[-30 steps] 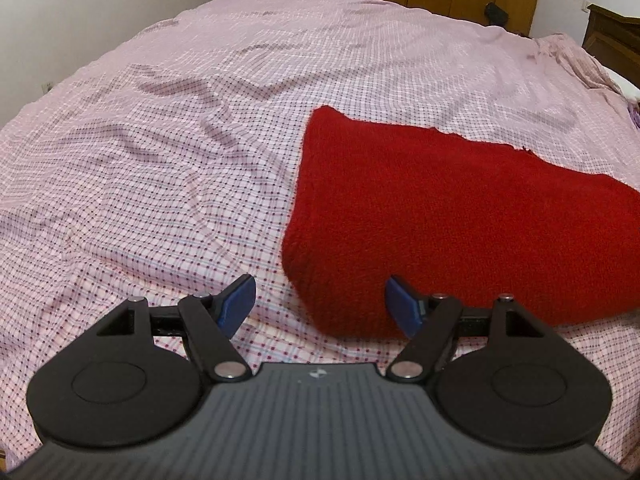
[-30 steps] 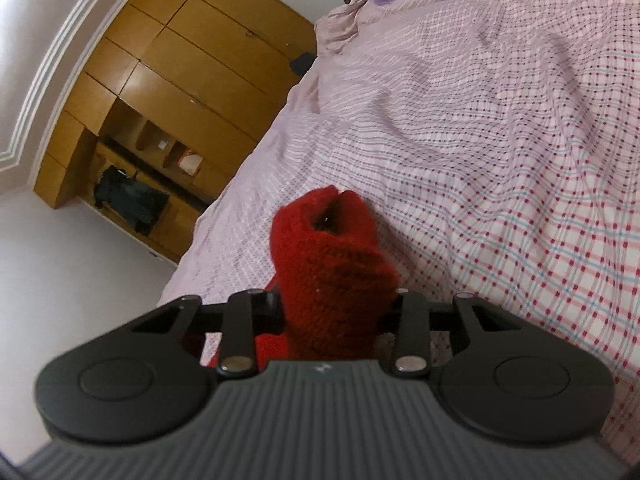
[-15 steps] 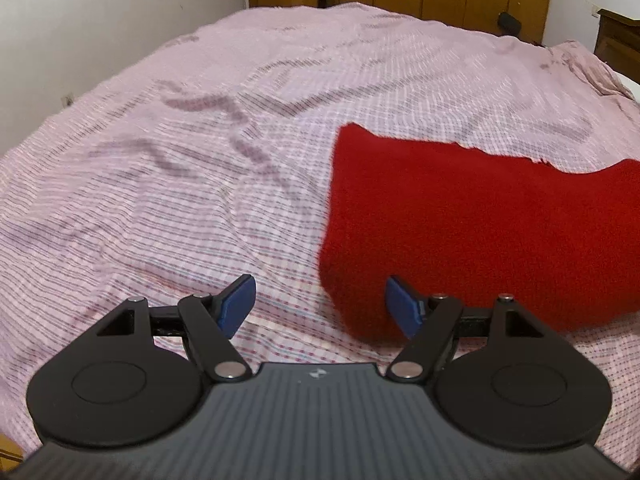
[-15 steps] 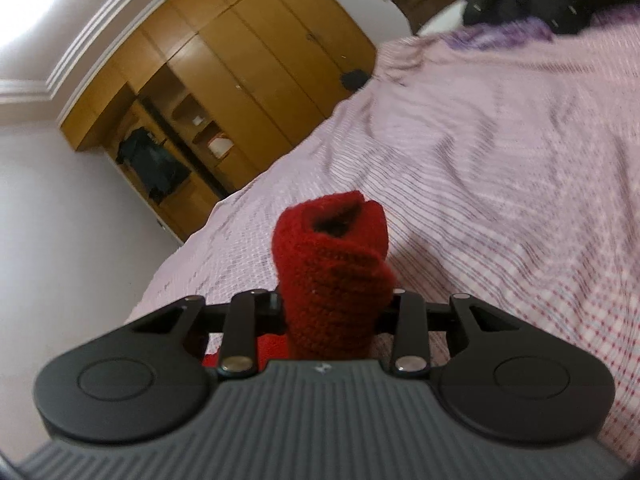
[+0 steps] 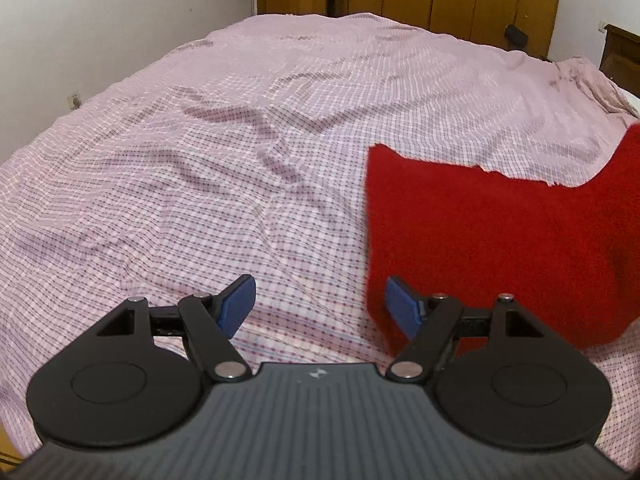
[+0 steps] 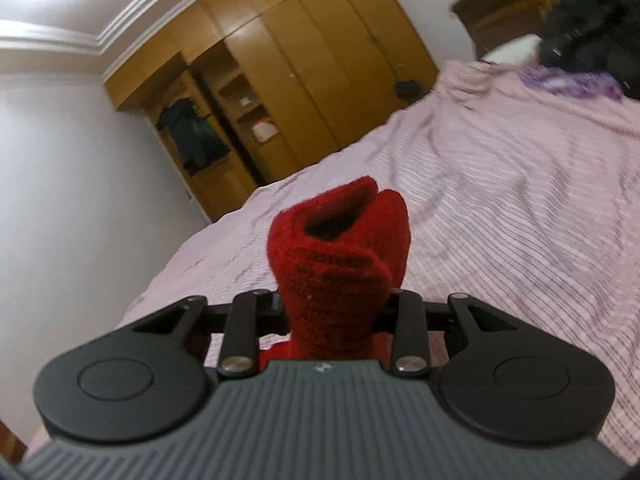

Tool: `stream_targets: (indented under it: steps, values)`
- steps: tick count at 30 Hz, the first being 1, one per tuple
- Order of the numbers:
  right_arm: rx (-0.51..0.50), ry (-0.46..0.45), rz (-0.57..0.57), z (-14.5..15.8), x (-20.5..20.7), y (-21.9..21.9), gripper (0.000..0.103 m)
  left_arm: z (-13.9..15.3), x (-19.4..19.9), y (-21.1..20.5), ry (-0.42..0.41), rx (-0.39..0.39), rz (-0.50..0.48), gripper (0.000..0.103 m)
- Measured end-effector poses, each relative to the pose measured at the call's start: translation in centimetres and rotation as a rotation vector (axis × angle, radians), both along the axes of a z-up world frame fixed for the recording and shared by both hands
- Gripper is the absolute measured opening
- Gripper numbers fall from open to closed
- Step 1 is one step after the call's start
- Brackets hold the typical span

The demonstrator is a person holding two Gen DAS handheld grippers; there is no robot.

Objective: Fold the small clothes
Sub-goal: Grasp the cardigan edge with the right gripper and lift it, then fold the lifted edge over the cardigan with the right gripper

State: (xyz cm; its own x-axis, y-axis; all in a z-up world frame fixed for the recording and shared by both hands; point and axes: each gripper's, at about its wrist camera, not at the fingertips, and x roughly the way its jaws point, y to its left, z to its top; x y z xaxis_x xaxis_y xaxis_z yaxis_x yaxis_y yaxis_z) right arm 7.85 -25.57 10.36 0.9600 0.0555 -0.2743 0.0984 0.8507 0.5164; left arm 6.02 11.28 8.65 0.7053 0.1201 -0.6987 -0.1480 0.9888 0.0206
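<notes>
Lying with its long axis across the bed (image 5: 280, 128), red knit garment (image 5: 500, 240), right tongs (image 6: 335, 312) clamping its bunched end, left tongs (image 5: 320, 304) wide, empty.

L gripper (image 5: 318, 300) jaws apart — red knit (image 5: 500, 240) beside.

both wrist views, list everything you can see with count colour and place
red knitted garment: one, red, lying on the bed at right, one bunched end lifted in the right gripper
bedsheet: one, pink check, covering the bed
wardrobe: one, brown wood, far wall past the bed
dark clothes: one pile, black, far corner of the bed
purple cloth: one, purple, beside the dark pile
left gripper: one, black with blue pads, open above the sheet, holding nothing
right gripper: one, black, shut on the garment
</notes>
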Motion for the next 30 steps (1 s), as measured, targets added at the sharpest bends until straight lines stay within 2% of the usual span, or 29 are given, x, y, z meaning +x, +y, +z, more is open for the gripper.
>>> stream_targets:
  steps: [6, 10, 15, 19, 22, 26, 30]
  values:
    - [-0.142, -0.034, 0.068, 1.5, 0.6, 4.1, 0.034, 0.0, -0.4, 1.5, -0.004, -0.034, 0.021, 0.078]
    - [-0.284, -0.049, 0.155, 2.0, 1.0, 7.8, 0.034, -0.5, -0.6, 2.4, 0.006, -0.045, 0.038, 0.078]
    - [-0.465, 0.015, 0.303, 0.7, 1.9, 12.3, 0.035, -0.9, -0.8, 3.6, 0.008, -0.07, 0.064, 0.078]
    - [-0.526, 0.089, 0.394, -1.6, 2.8, 15.1, 0.034, -1.0, -1.1, 4.4, 0.01, -0.08, 0.076, 0.078]
    - [-0.568, 0.109, 0.423, -2.7, 2.6, 16.4, 0.035, -1.1, -1.3, 4.9, 0.009, -0.085, 0.088, 0.078]
    - [-0.665, 0.102, 0.446, -3.1, 1.9, 17.3, 0.036, -1.3, -1.4, 5.9, 0.012, -0.102, 0.112, 0.078]
    - [-0.642, 0.113, 0.423, -2.0, 2.7, 17.5, 0.035, -1.4, -1.5, 6.7, 0.01, -0.134, 0.123, 0.078]
